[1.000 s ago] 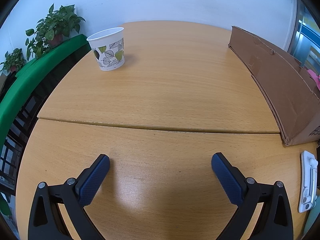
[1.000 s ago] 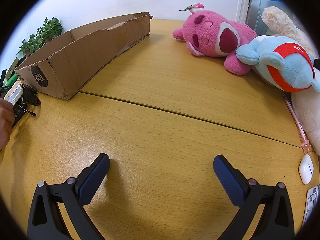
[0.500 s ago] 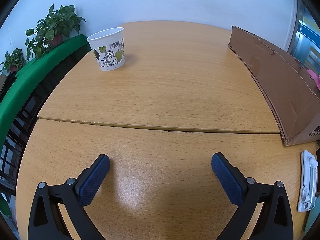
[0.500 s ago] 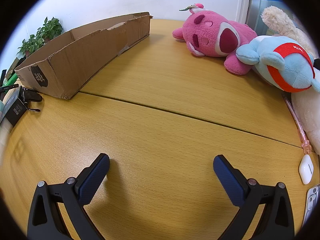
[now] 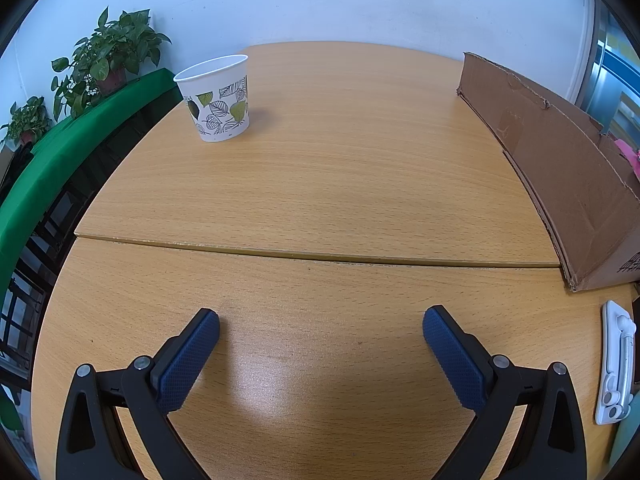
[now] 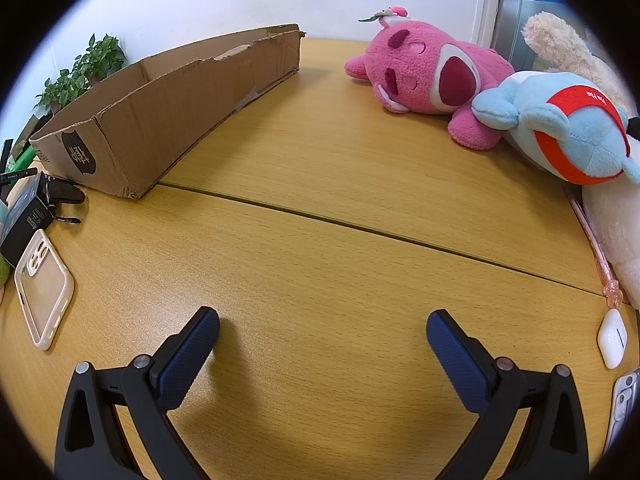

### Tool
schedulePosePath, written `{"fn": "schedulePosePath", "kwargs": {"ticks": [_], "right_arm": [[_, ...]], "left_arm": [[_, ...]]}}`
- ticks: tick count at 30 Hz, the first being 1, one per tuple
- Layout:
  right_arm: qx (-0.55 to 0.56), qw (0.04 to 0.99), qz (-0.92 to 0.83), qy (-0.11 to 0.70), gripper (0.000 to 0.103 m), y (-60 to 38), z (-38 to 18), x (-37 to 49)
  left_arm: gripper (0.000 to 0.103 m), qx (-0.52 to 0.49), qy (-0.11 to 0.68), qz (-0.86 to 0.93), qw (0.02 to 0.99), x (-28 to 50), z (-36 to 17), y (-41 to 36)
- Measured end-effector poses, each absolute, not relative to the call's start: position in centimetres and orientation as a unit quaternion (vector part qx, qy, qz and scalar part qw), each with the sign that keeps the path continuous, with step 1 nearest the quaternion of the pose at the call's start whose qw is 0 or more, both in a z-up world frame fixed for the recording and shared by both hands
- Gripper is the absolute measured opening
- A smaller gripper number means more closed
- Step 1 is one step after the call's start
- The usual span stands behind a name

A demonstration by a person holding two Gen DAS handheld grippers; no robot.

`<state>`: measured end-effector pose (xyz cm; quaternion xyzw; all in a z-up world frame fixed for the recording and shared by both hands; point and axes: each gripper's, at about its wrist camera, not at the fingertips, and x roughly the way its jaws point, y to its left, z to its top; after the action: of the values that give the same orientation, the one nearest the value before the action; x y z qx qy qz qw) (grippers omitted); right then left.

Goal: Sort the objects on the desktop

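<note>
Both tools sit low over bare wood with nothing between their pads: the left gripper [image 5: 321, 324] is spread wide and so is the right gripper [image 6: 323, 326] — neither touches any object. This looks like the very start of the sorting, with no item yet chosen.

Nearest the right tool, a clear phone case [image 6: 43, 288] lies flat at the left edge of its view, and a white earbud case [image 6: 611, 338] rests near the right edge beside a pink pen [image 6: 592, 236]. A little further left sit a black box [image 6: 26, 216] and dark sunglasses [image 6: 64, 196], just in front of the cardboard box [image 6: 168, 116], which seems the likely bin. The plush toys [image 6: 424, 76] lie at the far right.

From the left wrist, a paper cup [image 5: 218, 98] stands upright far off, well apart from everything.

The next move probably calls for swinging one tool toward a small item — the phone case lies flat, so a low, edge-on approach seems needed
</note>
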<state>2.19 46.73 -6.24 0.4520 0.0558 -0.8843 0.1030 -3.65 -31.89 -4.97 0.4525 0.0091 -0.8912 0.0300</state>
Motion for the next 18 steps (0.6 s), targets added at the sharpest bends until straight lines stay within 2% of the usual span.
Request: {"fn": "schedulePosePath", "kwargs": {"ticks": [9, 15, 18], "right_arm": [[0.452, 0.104, -0.884, 0.057, 0.103, 46.6, -6.0, 2.5], [0.452, 0.097, -0.885, 0.051, 0.103, 46.4, -5.9, 2.8], [0.454, 0.046, -0.890, 0.026, 0.103, 46.2, -6.1, 3.4]], "left_arm": [[0.103, 0.440, 0.012, -0.897, 0.037, 0.1, -3.7, -29.7], [0.103, 0.337, 0.007, -0.941, -0.037, 8.7, 3.5, -22.8], [0.103, 0.289, -0.002, -0.953, -0.088, 12.7, 6.6, -18.5]]}}
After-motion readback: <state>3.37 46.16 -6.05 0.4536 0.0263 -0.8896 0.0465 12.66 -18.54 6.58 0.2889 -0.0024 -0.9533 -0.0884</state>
